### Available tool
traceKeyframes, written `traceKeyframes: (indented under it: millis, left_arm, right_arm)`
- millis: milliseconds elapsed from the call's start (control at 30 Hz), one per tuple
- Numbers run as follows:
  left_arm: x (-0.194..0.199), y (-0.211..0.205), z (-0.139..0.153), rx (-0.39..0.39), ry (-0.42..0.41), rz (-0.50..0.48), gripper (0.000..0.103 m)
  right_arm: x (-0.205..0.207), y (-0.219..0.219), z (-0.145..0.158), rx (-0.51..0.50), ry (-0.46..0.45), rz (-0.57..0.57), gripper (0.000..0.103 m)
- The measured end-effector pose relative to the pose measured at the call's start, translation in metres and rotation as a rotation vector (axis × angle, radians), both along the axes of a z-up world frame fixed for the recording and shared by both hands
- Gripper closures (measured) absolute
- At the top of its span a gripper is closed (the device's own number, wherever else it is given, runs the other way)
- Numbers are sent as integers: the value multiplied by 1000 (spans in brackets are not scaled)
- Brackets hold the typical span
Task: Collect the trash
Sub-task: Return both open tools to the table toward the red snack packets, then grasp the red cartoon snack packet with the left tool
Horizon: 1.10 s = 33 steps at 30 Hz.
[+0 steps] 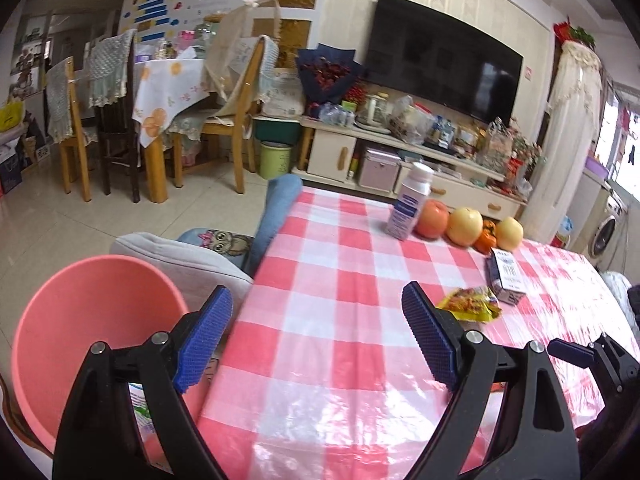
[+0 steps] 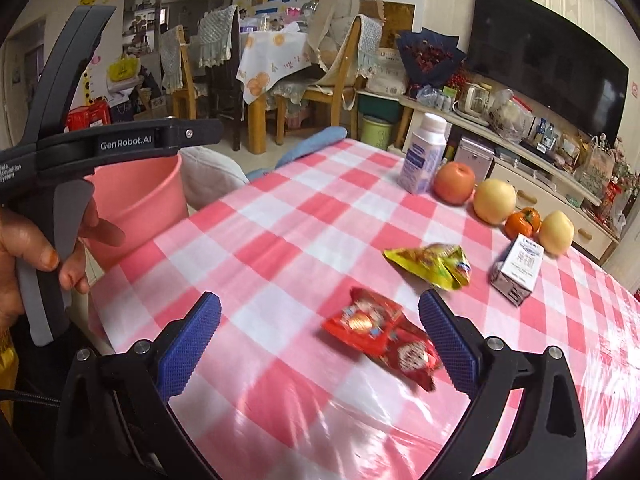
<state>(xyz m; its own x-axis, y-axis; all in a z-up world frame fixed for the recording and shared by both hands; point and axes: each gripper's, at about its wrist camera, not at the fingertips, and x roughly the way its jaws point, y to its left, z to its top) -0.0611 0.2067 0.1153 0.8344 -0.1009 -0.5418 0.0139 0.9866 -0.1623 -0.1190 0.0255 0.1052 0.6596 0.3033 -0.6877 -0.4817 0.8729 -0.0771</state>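
Note:
A red snack wrapper (image 2: 380, 336) lies on the pink checked tablecloth (image 2: 280, 240), below my right gripper (image 2: 320, 298) and close to its right finger. That gripper is open and its pads touch nothing. A yellow wrapper (image 2: 432, 266) lies just beyond, with a small carton (image 2: 518, 276) to its right. My left gripper (image 1: 318, 292) hangs open and empty over the table's left edge, with the yellow wrapper (image 1: 472, 304) past its right finger. A pink bin (image 1: 92, 320) stands beside the table at the left.
A white bottle (image 2: 424, 156), apples (image 2: 454, 184) and a small orange fruit (image 2: 522, 222) line the table's far side. A hand (image 2: 40, 248) holds the left gripper's handle near the pink bin (image 2: 140, 200). A grey cushion (image 1: 188, 256) lies behind the bin. Chairs and a TV cabinet stand further back.

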Motion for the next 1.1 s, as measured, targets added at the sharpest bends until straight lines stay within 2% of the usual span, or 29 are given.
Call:
traceKeyframes:
  millis: [233,567,667,833,967,1100]
  left_arm:
    - [0,-37,-8,53,29,-70,16]
    - [-1,-80,-17,104,59,-157,16]
    - [-1,-95,-21,112,81,-211,16]
    - [0,-118,-32,89,138,-273,16]
    - [3,-137,-43,85,176,-305,16]
    - [8,-157,-55,100,213,-316,22]
  right_arm:
    - [2,-42,-1,9,18,-51,5]
    - [14,-110,3,74,38,-161,5]
    - [18,-124,3,84,46,-172,5]
    - [25,-139,-3,79,87,-176,5]
    - [26,-140,-8,37,97,-155,5]
    - [24,-135,-16,14,125,-102,5]
